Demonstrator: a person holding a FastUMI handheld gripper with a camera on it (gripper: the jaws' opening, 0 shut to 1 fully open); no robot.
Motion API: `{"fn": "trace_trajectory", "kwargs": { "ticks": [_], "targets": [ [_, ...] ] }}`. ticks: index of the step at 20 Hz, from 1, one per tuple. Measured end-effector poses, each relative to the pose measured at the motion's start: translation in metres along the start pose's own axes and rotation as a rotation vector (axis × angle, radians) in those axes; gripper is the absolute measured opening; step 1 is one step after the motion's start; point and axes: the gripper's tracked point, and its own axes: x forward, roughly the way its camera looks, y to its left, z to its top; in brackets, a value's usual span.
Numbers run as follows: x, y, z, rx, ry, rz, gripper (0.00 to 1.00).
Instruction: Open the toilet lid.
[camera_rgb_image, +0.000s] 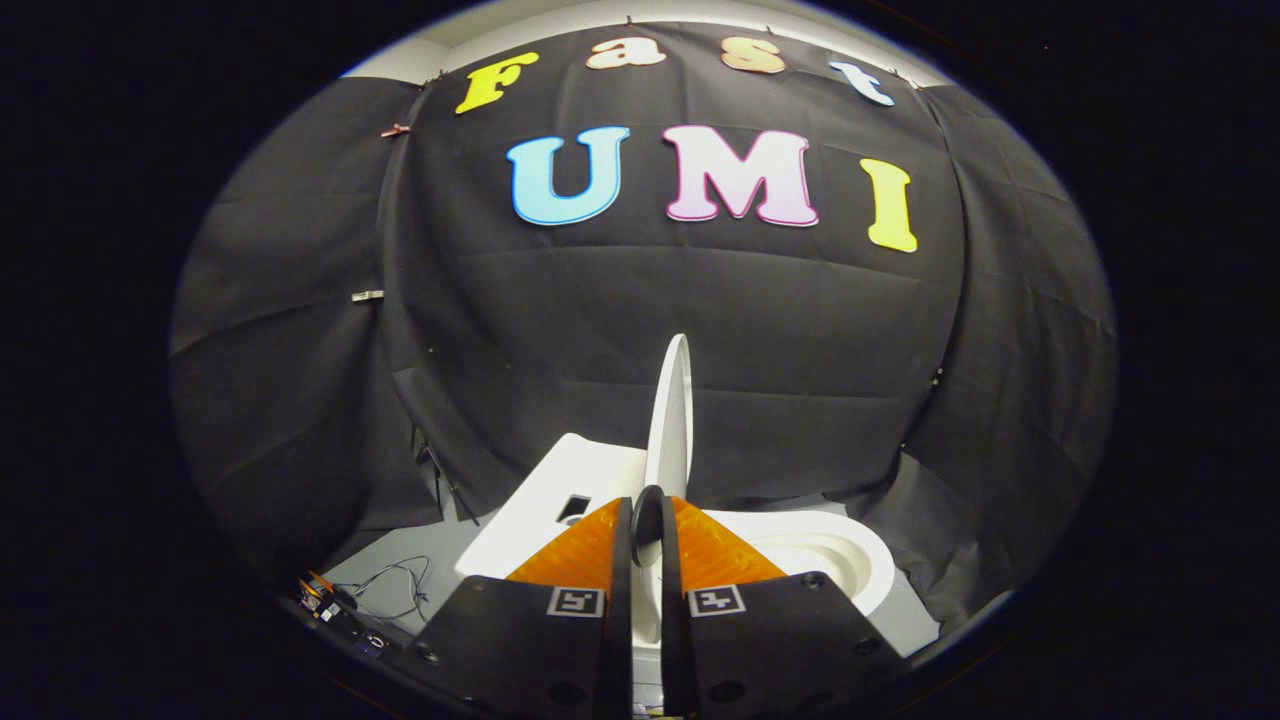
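Gripper (647, 528) is clamped on the near edge of the toilet lid (671, 415), which stands upright beside the bowl (820, 555), so lifting looks nearly done; next: tip it back, then release.

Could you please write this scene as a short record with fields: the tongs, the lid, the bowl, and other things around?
tongs: tongs closed on the toilet lid, one finger on each side of its edge
toilet lid: toilet lid raised, standing about upright, seen edge-on, rising beyond the fingers
toilet bowl: toilet bowl uncovered, below and to the right of the lid
tank: tank to the left of the lid
floor: cables lying left of the toilet
task state: lid lifted, not yet released
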Motion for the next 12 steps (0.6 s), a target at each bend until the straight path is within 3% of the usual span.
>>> {"fn": "trace_trajectory", "kwargs": {
  "ticks": [12],
  "targets": [
    [0.006, 0.065, -0.014, -0.086, 0.04, 0.089, 0.16]
  ]
}}
